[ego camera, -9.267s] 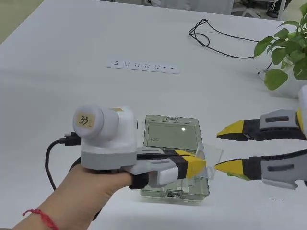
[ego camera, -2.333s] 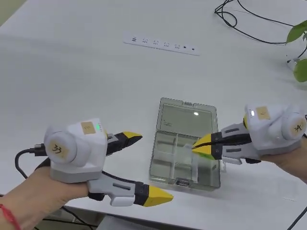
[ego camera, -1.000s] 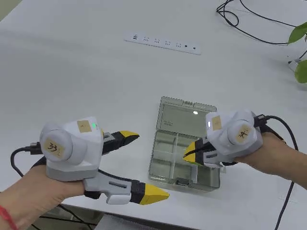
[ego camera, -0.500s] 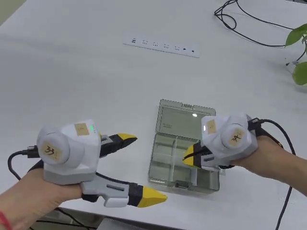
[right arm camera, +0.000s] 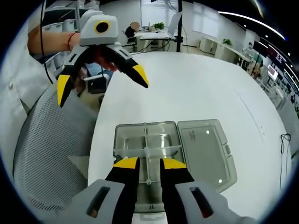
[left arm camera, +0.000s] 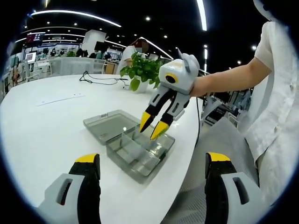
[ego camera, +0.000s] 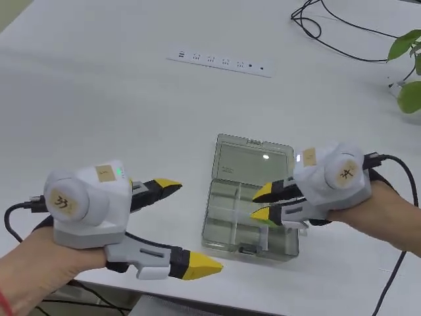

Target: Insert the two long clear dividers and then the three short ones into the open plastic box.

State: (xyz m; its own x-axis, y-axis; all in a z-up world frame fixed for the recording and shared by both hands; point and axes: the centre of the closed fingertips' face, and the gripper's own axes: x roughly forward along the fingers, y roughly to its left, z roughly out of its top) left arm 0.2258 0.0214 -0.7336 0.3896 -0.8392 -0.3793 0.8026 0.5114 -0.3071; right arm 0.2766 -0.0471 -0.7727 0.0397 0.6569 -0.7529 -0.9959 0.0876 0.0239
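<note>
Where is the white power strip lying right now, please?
In the head view, the power strip lies flat on the white table, beyond the open plastic box and left of the coiled black cable.

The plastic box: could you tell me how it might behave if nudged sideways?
Probably light: the box is thin clear plastic, so a nudge may slide it across the smooth table. Tipping seems unlikely: it sits low and wide, with its lid lying open flat.
</note>
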